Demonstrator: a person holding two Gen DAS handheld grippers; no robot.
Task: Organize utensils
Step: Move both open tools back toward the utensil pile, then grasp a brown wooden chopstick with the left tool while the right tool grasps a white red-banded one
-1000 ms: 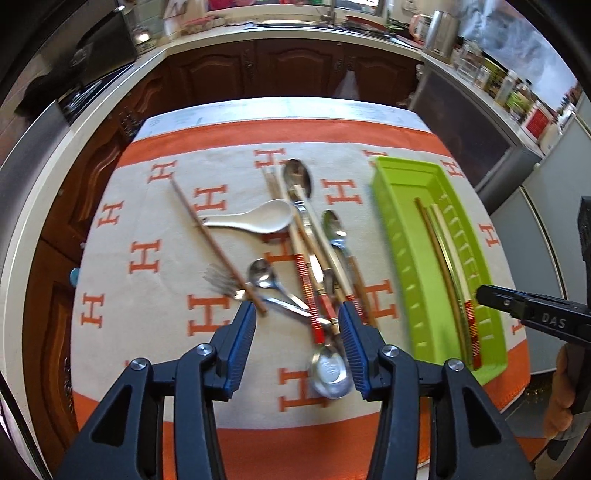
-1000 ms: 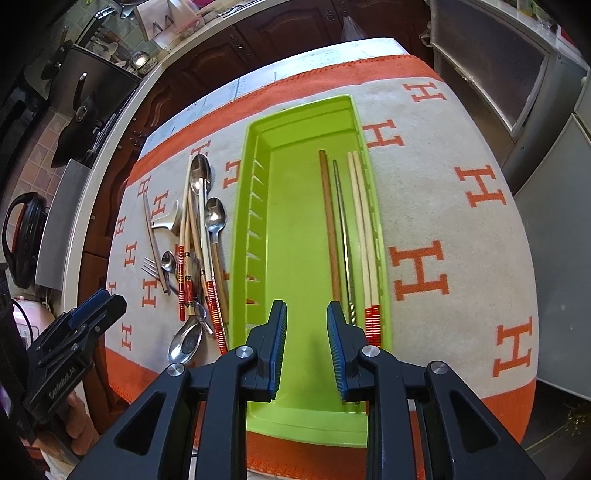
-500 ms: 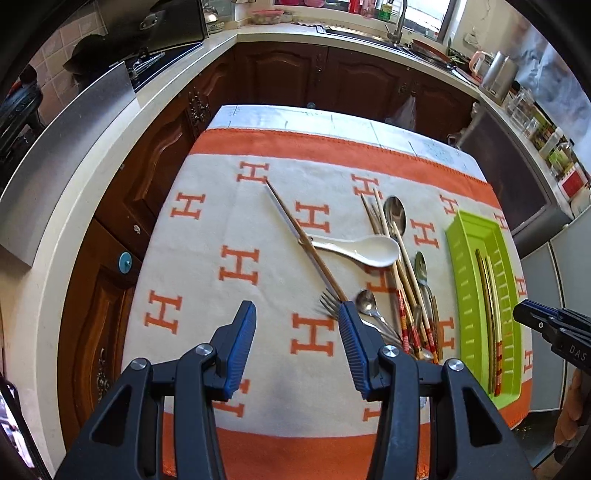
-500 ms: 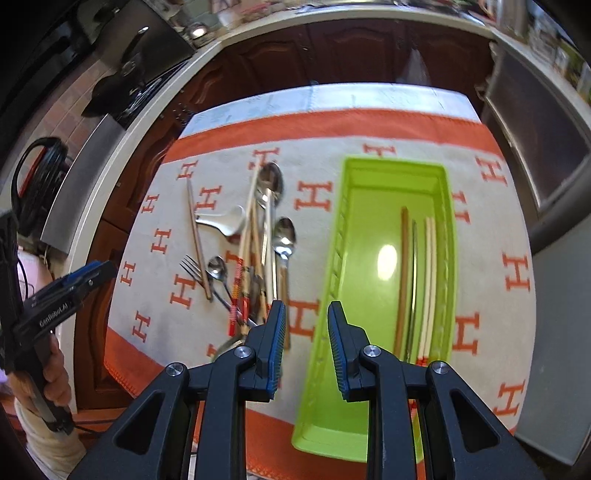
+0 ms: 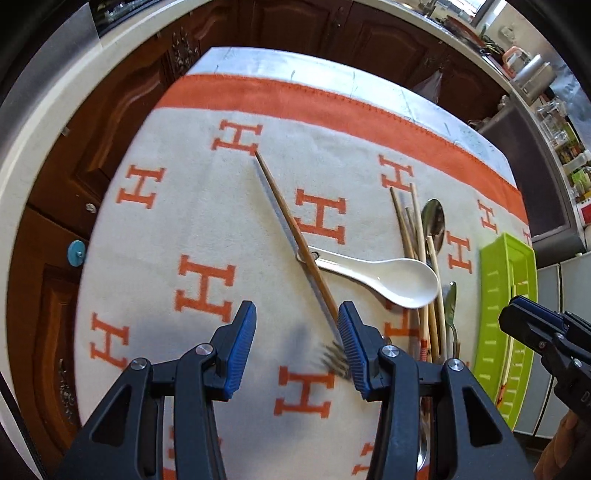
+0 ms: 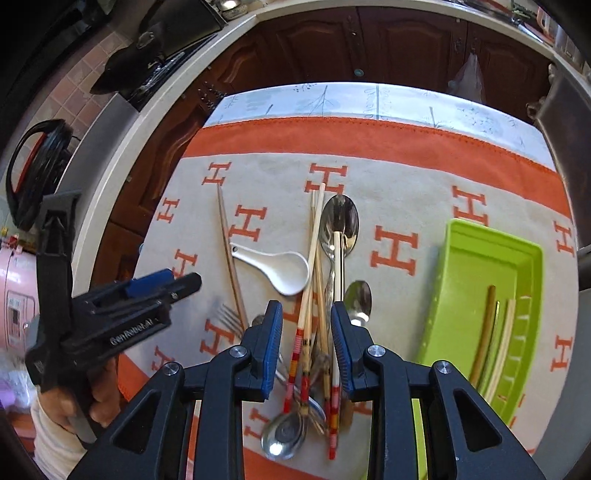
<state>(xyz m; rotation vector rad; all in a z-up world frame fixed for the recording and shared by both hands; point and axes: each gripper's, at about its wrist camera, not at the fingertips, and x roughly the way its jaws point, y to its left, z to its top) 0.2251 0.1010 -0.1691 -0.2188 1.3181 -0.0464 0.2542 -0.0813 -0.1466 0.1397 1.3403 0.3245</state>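
A pile of utensils lies on the orange-and-cream cloth: a brown chopstick (image 5: 291,229) (image 6: 231,254), a white ceramic spoon (image 5: 391,275) (image 6: 282,267), a fork (image 5: 334,358) (image 6: 229,317), metal spoons (image 6: 340,221) and red-banded chopsticks (image 6: 306,332). A green tray (image 6: 476,280) (image 5: 508,325) at the right holds several chopsticks (image 6: 484,332). My left gripper (image 5: 297,347) is open and empty, low over the cloth beside the brown chopstick's near end. My right gripper (image 6: 306,347) is open and empty above the chopstick pile.
The cloth covers a table (image 6: 369,99) with its far edge near dark wooden cabinets (image 5: 332,33). A stove and counter (image 6: 155,66) run along the left. The cloth left of the brown chopstick (image 5: 177,258) is bare.
My left gripper has come down and forward toward the brown chopstick and fork. My right gripper has shifted left from the tray to over the utensil pile. Both stay open.
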